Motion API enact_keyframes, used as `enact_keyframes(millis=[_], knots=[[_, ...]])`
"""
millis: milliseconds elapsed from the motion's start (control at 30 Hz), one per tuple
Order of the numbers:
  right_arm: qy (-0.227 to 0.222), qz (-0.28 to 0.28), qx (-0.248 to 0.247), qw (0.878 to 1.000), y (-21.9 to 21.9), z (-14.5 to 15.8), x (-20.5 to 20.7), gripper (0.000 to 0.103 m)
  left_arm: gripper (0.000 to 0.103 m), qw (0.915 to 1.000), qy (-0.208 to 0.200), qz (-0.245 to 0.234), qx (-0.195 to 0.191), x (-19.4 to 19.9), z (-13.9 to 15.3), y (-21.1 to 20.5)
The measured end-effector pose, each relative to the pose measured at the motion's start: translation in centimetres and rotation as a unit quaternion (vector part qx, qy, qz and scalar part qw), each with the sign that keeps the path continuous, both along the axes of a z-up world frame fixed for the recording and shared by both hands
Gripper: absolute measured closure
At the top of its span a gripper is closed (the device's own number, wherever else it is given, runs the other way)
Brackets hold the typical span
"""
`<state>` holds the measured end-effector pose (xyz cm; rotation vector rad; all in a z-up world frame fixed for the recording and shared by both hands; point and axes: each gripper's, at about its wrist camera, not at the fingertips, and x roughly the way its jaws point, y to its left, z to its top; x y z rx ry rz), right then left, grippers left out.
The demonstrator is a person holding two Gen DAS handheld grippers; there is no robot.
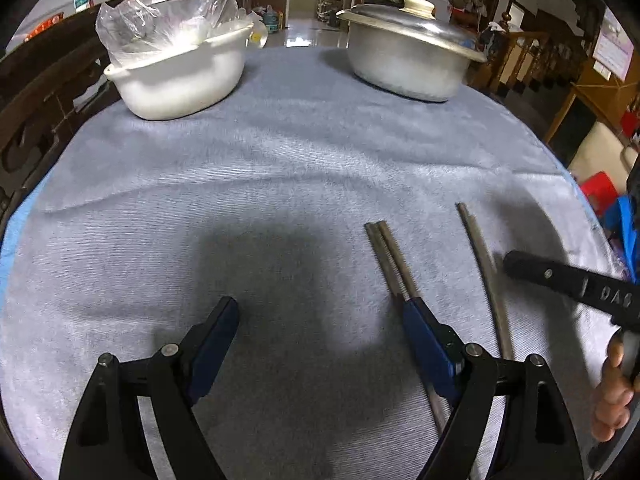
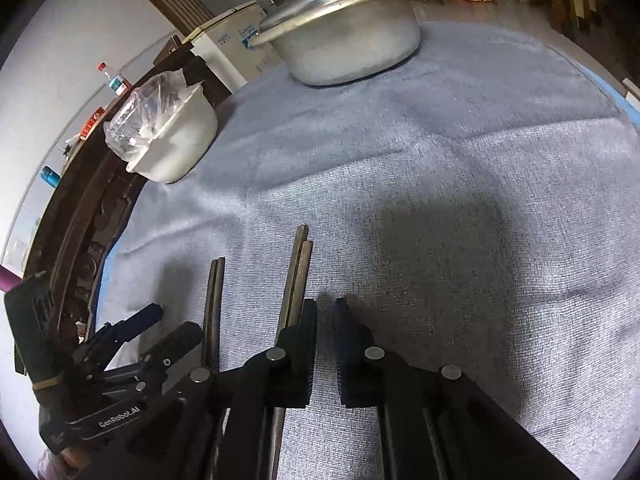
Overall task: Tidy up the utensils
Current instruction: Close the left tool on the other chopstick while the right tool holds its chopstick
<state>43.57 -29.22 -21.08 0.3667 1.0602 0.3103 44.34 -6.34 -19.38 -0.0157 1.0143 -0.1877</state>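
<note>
1. Left gripper (image 1: 320, 312), left wrist view: one unit, jaws spread wide with nothing between the pads, poised over the blue-grey cloth (image 1: 280, 152) on the table.
2. Chopsticks, same view: three sticks visible. One pair of chopsticks (image 1: 386, 256) lies side by side, its near end passing under the gripper's right finger (image 1: 424, 332). One single chopstick (image 1: 482, 272) lies apart, further toward the right edge of the cloth.
3. Right gripper (image 1: 516, 264), same view: one black finger tip enters from the right edge, just beside the single chopstick; whether it touches cannot be told. Its closure cannot be judged here.
4. Vessels, same view: one white bowl (image 1: 180, 80) holding one clear plastic bag (image 1: 160, 16) at the far left corner; one lidded metal pot (image 1: 408, 60) at the far right.
5. Right gripper (image 2: 325, 312), right wrist view: jaws clenched almost together, nothing between the pads. Two pairs show, four sticks; the nearer pair runs just left of its left finger (image 2: 304, 344).
6. Left gripper (image 2: 176, 324), same view: at lower left, beside the other pair.
</note>
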Motion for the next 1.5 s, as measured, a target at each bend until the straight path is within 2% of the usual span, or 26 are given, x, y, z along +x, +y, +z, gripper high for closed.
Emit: enact_keyframes(millis=[300, 367, 400, 467, 533, 733, 800, 867, 967, 1000, 1267, 1500], knots=[[0.005, 0.003, 0.005, 1.0, -0.4, -0.1, 0.2, 0.099, 0.017, 0.9997, -0.002, -0.003, 0.025, 1.1, -0.3, -1.1], [0.008, 0.001, 0.009, 1.0, -0.5, -0.2, 0.3, 0.099, 0.017, 0.9983, 0.003, -0.015, 0.057, 1.4, -0.5, -1.5], [0.008, 0.0, 0.01, 1.0, -0.5, -0.1, 0.3, 0.1, 0.017, 0.998, -0.003, -0.019, 0.061, 1.4, -0.4, -1.5], [0.005, -0.001, 0.007, 1.0, -0.3, -0.1, 0.3, 0.099, 0.017, 0.9979, -0.001, -0.026, 0.06, 1.4, -0.3, -1.3], [-0.001, 0.002, 0.008, 1.0, 0.1, 0.1, 0.4, 0.094, 0.017, 0.9976, 0.004, -0.034, 0.061, 1.5, -0.2, -1.0], [-0.013, 0.018, -0.016, 1.0, 2.4, 0.2, 0.8, 0.094, 0.017, 0.9972, 0.008, -0.044, 0.06, 1.5, -0.2, -0.3], [-0.018, 0.017, -0.04, 0.999, 2.9, 0.4, 0.9, 0.095, 0.02, 0.9972, 0.007, -0.045, 0.06, 1.5, -0.2, -0.4], [-0.024, 0.028, -0.07, 0.997, 3.5, 0.5, 0.9, 0.096, 0.033, 0.997, 0.001, -0.051, 0.059, 1.5, 0.0, -0.7], [-0.025, 0.03, -0.106, 0.994, 3.9, 0.8, 0.7, 0.096, 0.046, 0.9961, -0.004, -0.064, 0.061, 1.6, 0.2, -1.4], [-0.019, 0.026, -0.105, 0.994, 3.7, 0.7, 0.8, 0.096, 0.048, 0.9957, -0.006, -0.068, 0.062, 1.6, 0.2, -1.6], [0.028, 0.008, -0.145, 0.989, 4.8, 1.0, 3.1, 0.093, 0.048, 0.9957, 0.025, -0.069, 0.056, 2.4, 0.4, -0.9], [0.05, 0.02, -0.156, 0.986, 5.1, 1.0, 3.8, 0.093, 0.047, 0.9963, 0.069, -0.041, 0.03, 2.7, 0.8, 0.1]])
